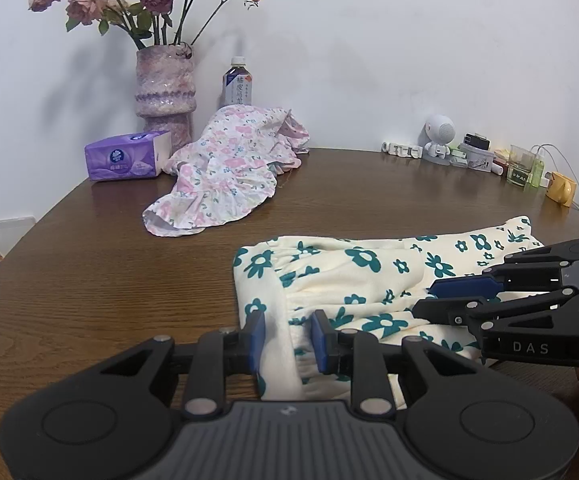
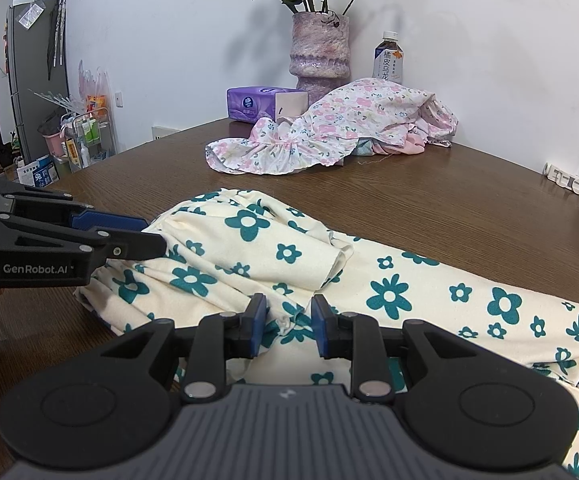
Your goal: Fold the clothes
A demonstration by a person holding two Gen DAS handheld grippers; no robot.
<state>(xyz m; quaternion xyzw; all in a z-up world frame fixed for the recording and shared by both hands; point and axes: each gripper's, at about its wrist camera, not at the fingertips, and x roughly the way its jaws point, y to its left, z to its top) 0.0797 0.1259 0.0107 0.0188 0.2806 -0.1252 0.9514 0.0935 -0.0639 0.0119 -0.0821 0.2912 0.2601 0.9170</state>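
Dark brown wood-grain table [image 1: 89, 280] carried a cream garment with teal flowers [image 1: 353, 280] near, a pink floral garment [image 1: 225, 168] farther back, purple tissue pack [image 1: 125, 156], mottled pink-purple vase [image 1: 165, 92] and plastic bottle [image 1: 236, 84] at the wall.

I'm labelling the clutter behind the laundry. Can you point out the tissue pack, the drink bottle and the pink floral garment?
Tissue pack [image 1: 123, 158], left wrist view, on its purple front face.
Drink bottle [image 2: 387, 60], right wrist view, on its label.
Pink floral garment [image 1: 225, 168], left wrist view, on the middle of its crumpled cloth.
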